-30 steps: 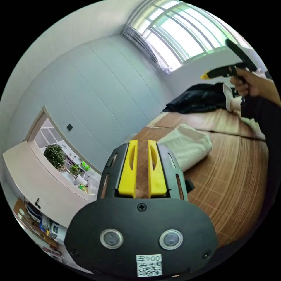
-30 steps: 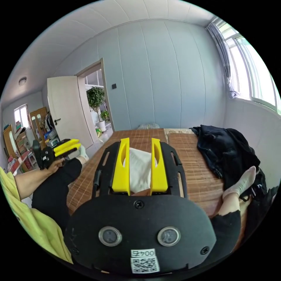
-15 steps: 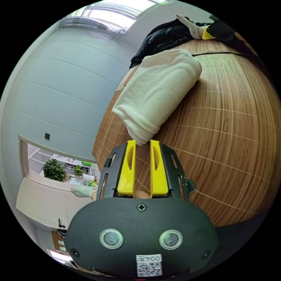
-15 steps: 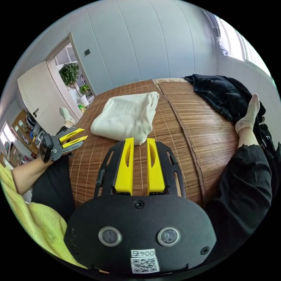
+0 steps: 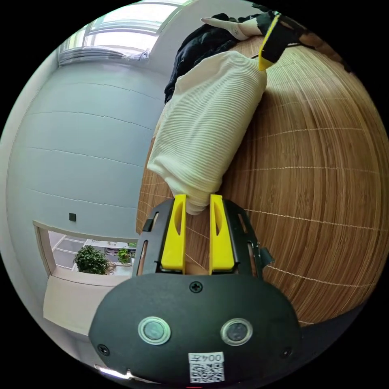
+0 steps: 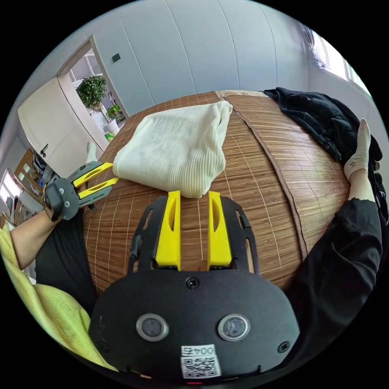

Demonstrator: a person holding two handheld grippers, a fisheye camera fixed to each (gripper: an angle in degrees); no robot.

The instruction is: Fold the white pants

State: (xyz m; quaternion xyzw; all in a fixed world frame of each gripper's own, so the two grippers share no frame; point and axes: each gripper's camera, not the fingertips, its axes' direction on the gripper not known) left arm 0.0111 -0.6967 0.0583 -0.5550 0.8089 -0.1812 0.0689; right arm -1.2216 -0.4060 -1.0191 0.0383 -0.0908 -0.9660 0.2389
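The white pants (image 5: 206, 121) lie folded into a thick ribbed bundle on the bamboo mat (image 5: 324, 182). My left gripper (image 5: 197, 200) is open, and the bundle's near corner pokes just between its yellow tips. In the right gripper view the pants (image 6: 178, 146) sit at centre. My right gripper (image 6: 195, 196) is open, its tips just short of the bundle's near corner. The left gripper (image 6: 95, 180) reaches the bundle's left edge, held by a hand. The right gripper's yellow tip (image 5: 267, 44) shows at the bundle's far end.
A black garment (image 6: 320, 117) is heaped at the mat's far right, beside a foot in a pale sock (image 6: 358, 154). The person's legs in black trousers (image 6: 344, 251) flank the mat (image 6: 259, 170). An open doorway with potted plants (image 6: 95, 91) lies to the left.
Both grippers have dropped down and closed in on the folded pants. The left tips now stand around a corner of the bundle, and the right tips are close to another corner.
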